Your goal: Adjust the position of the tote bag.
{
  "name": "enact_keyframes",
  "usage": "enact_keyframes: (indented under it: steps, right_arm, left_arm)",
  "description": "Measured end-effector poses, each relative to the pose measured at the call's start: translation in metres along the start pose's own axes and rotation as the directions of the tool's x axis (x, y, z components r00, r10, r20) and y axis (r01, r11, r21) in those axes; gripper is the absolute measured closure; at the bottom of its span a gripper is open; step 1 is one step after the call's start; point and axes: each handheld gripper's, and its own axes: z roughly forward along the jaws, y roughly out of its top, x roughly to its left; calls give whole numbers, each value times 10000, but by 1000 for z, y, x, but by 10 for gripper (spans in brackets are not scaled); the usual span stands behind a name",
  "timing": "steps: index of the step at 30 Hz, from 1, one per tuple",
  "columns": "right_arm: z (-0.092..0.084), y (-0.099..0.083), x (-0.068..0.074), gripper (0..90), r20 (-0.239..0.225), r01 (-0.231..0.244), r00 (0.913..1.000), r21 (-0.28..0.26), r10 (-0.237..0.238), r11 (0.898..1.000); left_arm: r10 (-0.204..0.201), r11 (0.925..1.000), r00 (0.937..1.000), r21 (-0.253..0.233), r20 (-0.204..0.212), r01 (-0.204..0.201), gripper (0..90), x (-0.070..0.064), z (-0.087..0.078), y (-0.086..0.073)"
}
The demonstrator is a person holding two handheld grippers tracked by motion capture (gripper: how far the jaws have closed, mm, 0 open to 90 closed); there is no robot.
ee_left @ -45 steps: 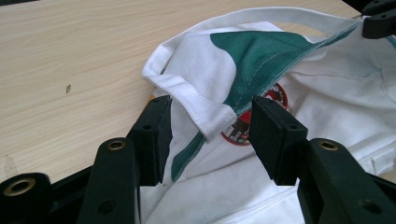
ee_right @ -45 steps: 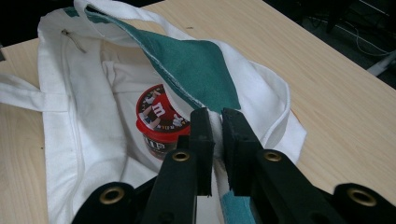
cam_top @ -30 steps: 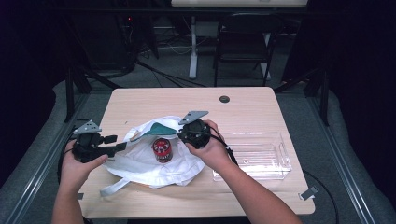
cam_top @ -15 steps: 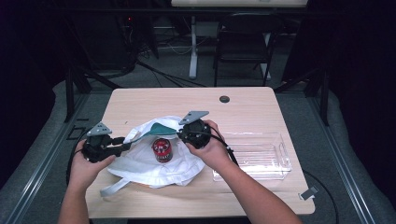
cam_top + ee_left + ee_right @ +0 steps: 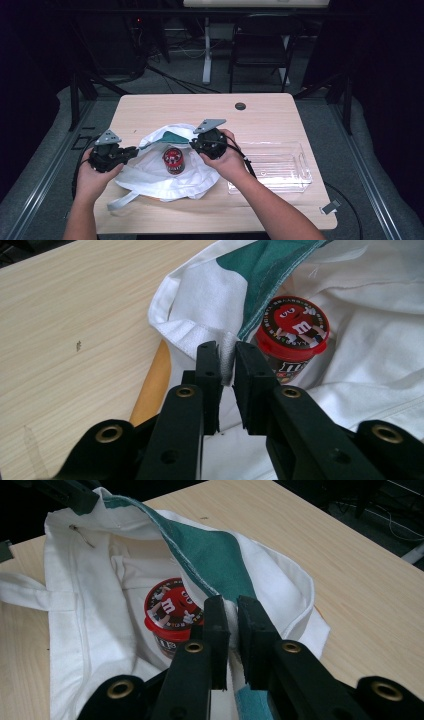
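Left gripper (image 5: 134, 150) jaws have just been closing, now clamped on the rim of the white cloth tote bag with green lining (image 5: 150, 175). Right gripper (image 5: 192, 143) pinches the opposite rim, jaws tight on the fabric. Bag mouth held open between them; a red-lidded candy tub (image 5: 173, 160) stands upright inside. Bag lies on the light wooden table (image 5: 270, 115), clear plastic tray (image 5: 280, 167) just beside it. Dark room behind, black chair (image 5: 260, 55), grey floor.
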Motion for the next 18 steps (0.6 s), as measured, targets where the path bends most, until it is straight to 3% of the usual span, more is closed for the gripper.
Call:
enact_keyframes:
  steps: [18]
  right_arm:
    - [1, 6, -6, 833, 101, -164, 9998, 177, 163, 9997]
  left_arm:
    - [-365, 9993, 9993, -40, 15, 365, 842, 3, -1, 9]
